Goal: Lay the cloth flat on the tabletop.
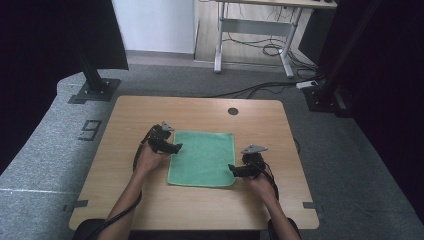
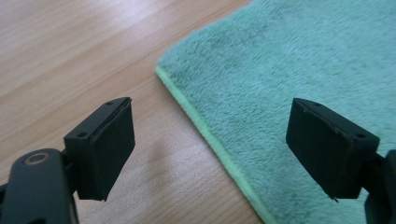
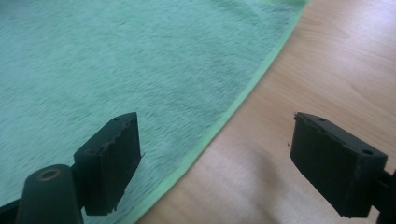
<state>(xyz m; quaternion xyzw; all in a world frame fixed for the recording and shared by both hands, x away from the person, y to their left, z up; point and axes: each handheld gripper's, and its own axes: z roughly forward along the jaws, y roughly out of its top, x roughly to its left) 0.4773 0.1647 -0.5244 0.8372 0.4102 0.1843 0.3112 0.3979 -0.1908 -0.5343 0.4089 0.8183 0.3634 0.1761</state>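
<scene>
- Green fleecy rectangular towel (image 1: 202, 158): we record it flat at the middle of the light wooden tabletop (image 1: 125, 200).
- Left gripper (image 1: 176, 148): jaws spread, straddling the towel's left edge, grasping nothing.
- Right gripper (image 1: 231, 168): released likewise, straddling the right edge near its corner.

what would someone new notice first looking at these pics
The green towel lying flat in the middle of the wooden table stands out first. Next come the two black grippers at its sides: the left gripper at its left edge, the right gripper near its right front corner. Both have their jaws wide open, each straddling a hemmed edge of the towel.
</scene>
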